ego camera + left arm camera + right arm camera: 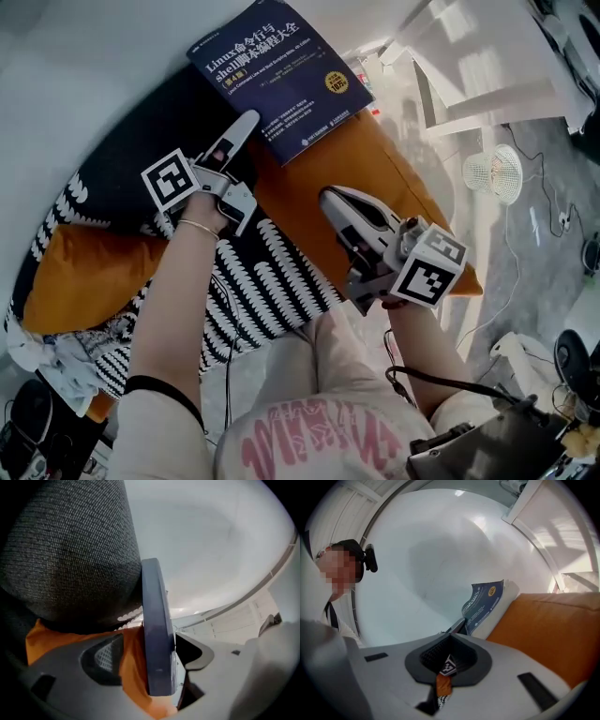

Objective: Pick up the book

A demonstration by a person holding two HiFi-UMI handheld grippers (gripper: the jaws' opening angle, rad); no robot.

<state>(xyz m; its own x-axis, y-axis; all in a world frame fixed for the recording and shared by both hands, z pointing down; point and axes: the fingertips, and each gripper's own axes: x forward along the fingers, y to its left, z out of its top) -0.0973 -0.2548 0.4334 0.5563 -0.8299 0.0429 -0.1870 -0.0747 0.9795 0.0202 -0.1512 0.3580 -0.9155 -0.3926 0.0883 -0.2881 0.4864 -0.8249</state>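
As things stand, left gripper (159,648): jaws spread wide, clamping nothing yet.
Between jaws: book (281,75), near-left edge slotted in.
Book lies: far side, propped on orange cushion (375,178), long axis near-right to far-left.
Nearer hand: left.
Right gripper (336,202): jaws together, empty, well short.
Containers: none.

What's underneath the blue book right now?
The book rests on a dark cushion and an orange cushion, overlapping both. Where the two cushions meet beneath it is hidden by the book itself.
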